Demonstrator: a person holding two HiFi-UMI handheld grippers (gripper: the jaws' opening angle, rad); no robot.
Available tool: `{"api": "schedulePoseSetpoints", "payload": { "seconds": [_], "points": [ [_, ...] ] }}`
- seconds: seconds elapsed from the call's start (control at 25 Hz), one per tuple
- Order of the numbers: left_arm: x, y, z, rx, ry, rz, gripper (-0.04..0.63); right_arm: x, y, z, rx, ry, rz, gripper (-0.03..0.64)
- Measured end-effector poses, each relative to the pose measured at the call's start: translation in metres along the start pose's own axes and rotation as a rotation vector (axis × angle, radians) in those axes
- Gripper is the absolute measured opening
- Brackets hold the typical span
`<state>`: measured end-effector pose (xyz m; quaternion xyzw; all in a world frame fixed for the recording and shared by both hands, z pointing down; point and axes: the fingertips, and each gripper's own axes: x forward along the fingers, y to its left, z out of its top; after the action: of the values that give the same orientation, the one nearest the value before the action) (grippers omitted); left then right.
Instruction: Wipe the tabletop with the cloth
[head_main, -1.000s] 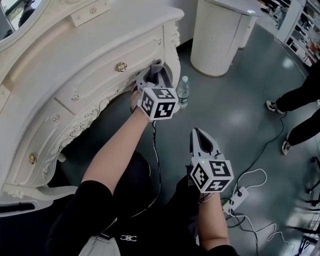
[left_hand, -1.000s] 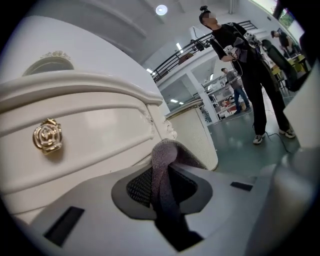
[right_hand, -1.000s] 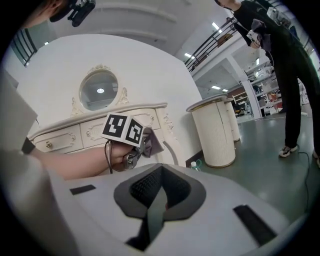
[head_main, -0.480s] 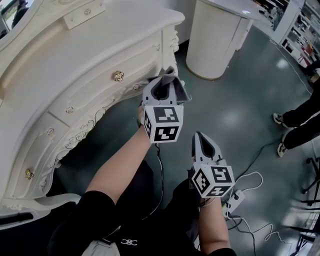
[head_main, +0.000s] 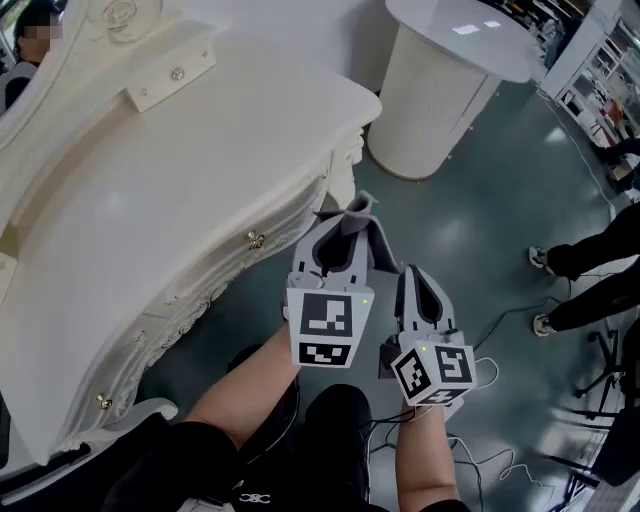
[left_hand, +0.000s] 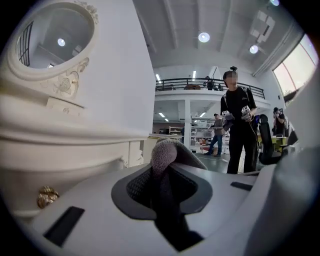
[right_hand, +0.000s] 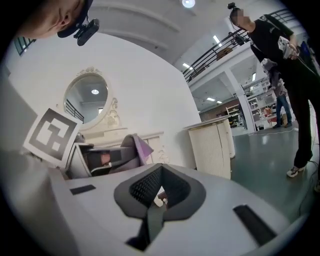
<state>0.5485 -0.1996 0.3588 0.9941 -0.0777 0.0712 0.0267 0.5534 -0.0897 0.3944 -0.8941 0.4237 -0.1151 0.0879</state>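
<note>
Grey cloth (head_main: 358, 213) pinched in my left gripper (head_main: 347, 228), held off the tabletop (head_main: 150, 220).

In the left gripper view the jaws are clenched on a fold of the cloth (left_hand: 164, 155), which pokes out past their tips. In the head view it sits over the floor, at 3 o'clock from the table's front edge. My right gripper (head_main: 417, 280), at 4 o'clock of the left, has its jaws pressed together on nothing.

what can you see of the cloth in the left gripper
The cloth is grey, fuzzy fabric, bunched into a fold and pinched between the jaws of the left gripper, its rounded end poking up past their tips. It is held in the air beside the white dressing table, not touching its top.
</note>
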Motion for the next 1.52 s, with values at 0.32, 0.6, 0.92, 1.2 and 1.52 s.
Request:
{"api": "schedulePoseSetpoints", "payload": {
  "seconds": [0.32,0.6,0.92,1.2,1.52],
  "points": [
    [-0.039,-0.005,0.148,0.023,0.042,0.009,0.068,-0.011,0.060,0.167,-0.009,-0.026,0.067,0.008],
    [-0.087,-0.015,0.290,0.055,0.022,0.047,0.069,-0.044,0.111,0.315,-0.004,-0.086,0.134,0.008],
    [-0.155,0.017,0.361,0.021,0.026,0.170,0.069,-0.059,0.181,0.393,-0.031,-0.086,0.226,0.008],
    [-0.206,0.095,0.390,0.005,0.007,0.297,0.069,-0.028,0.260,0.410,-0.065,-0.057,0.335,0.008],
    [-0.292,0.222,0.399,-0.031,-0.048,0.530,0.069,0.021,0.395,0.386,-0.106,-0.035,0.545,0.008]
  ]
}}
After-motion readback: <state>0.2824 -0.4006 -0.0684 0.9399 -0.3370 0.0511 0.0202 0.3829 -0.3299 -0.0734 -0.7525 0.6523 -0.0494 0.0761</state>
